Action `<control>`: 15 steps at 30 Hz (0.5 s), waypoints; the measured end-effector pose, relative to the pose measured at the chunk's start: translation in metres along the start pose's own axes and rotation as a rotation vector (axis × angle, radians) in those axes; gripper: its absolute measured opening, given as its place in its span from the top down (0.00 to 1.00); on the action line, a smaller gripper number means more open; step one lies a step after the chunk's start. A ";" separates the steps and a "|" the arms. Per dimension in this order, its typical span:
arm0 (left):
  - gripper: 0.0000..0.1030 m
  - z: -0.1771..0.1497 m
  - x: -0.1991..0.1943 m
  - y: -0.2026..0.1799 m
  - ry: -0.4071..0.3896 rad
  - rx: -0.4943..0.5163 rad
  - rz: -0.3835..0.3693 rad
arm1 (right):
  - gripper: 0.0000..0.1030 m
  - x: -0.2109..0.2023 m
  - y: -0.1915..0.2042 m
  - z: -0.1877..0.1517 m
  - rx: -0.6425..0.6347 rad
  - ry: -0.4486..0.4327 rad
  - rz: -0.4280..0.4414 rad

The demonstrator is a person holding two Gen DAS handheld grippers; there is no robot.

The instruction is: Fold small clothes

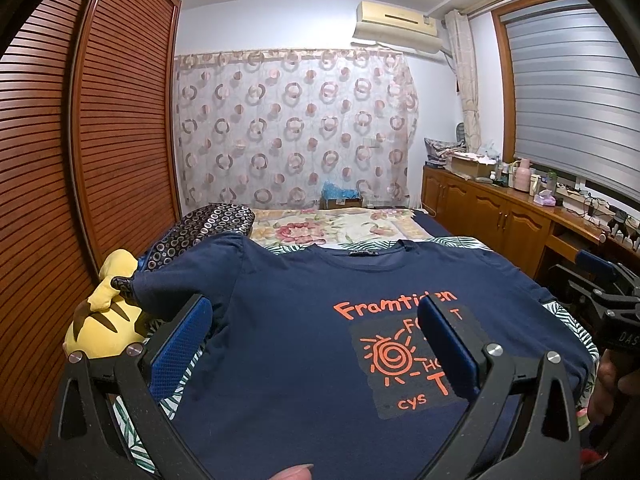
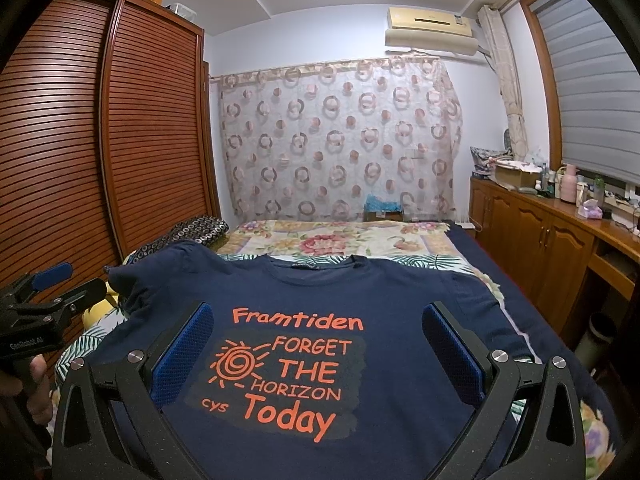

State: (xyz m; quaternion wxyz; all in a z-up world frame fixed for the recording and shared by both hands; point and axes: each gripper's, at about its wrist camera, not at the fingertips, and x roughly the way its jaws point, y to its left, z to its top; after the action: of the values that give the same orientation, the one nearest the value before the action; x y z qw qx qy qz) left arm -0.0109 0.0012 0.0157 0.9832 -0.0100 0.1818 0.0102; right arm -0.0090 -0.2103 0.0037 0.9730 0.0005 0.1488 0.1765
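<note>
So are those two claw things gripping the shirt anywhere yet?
No. The left gripper and right gripper both hang open above the navy T-shirt, holding nothing.

Navy printed T-shirt (image 2: 320,320) lies flat, face up.

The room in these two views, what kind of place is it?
Most likely a home bedroom. A bed with a floral cover carries the navy T-shirt, a slatted wooden wardrobe stands along one side, and an air conditioner hangs above a curtain.

Black tool (image 2: 318,344) frames; blue ribbed pads (image 2: 184,350)
</note>
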 end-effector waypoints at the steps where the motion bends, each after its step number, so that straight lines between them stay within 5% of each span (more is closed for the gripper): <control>1: 0.00 0.000 0.000 0.000 0.000 0.001 -0.001 | 0.00 0.000 0.000 0.000 0.000 0.000 -0.001; 15: 0.00 -0.001 0.000 -0.001 -0.003 0.003 0.000 | 0.00 0.000 0.001 0.000 0.000 -0.001 -0.001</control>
State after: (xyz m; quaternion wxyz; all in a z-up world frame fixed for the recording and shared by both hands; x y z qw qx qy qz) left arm -0.0117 0.0001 0.0148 0.9835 -0.0085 0.1804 0.0098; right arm -0.0093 -0.2094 0.0038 0.9731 0.0003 0.1485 0.1760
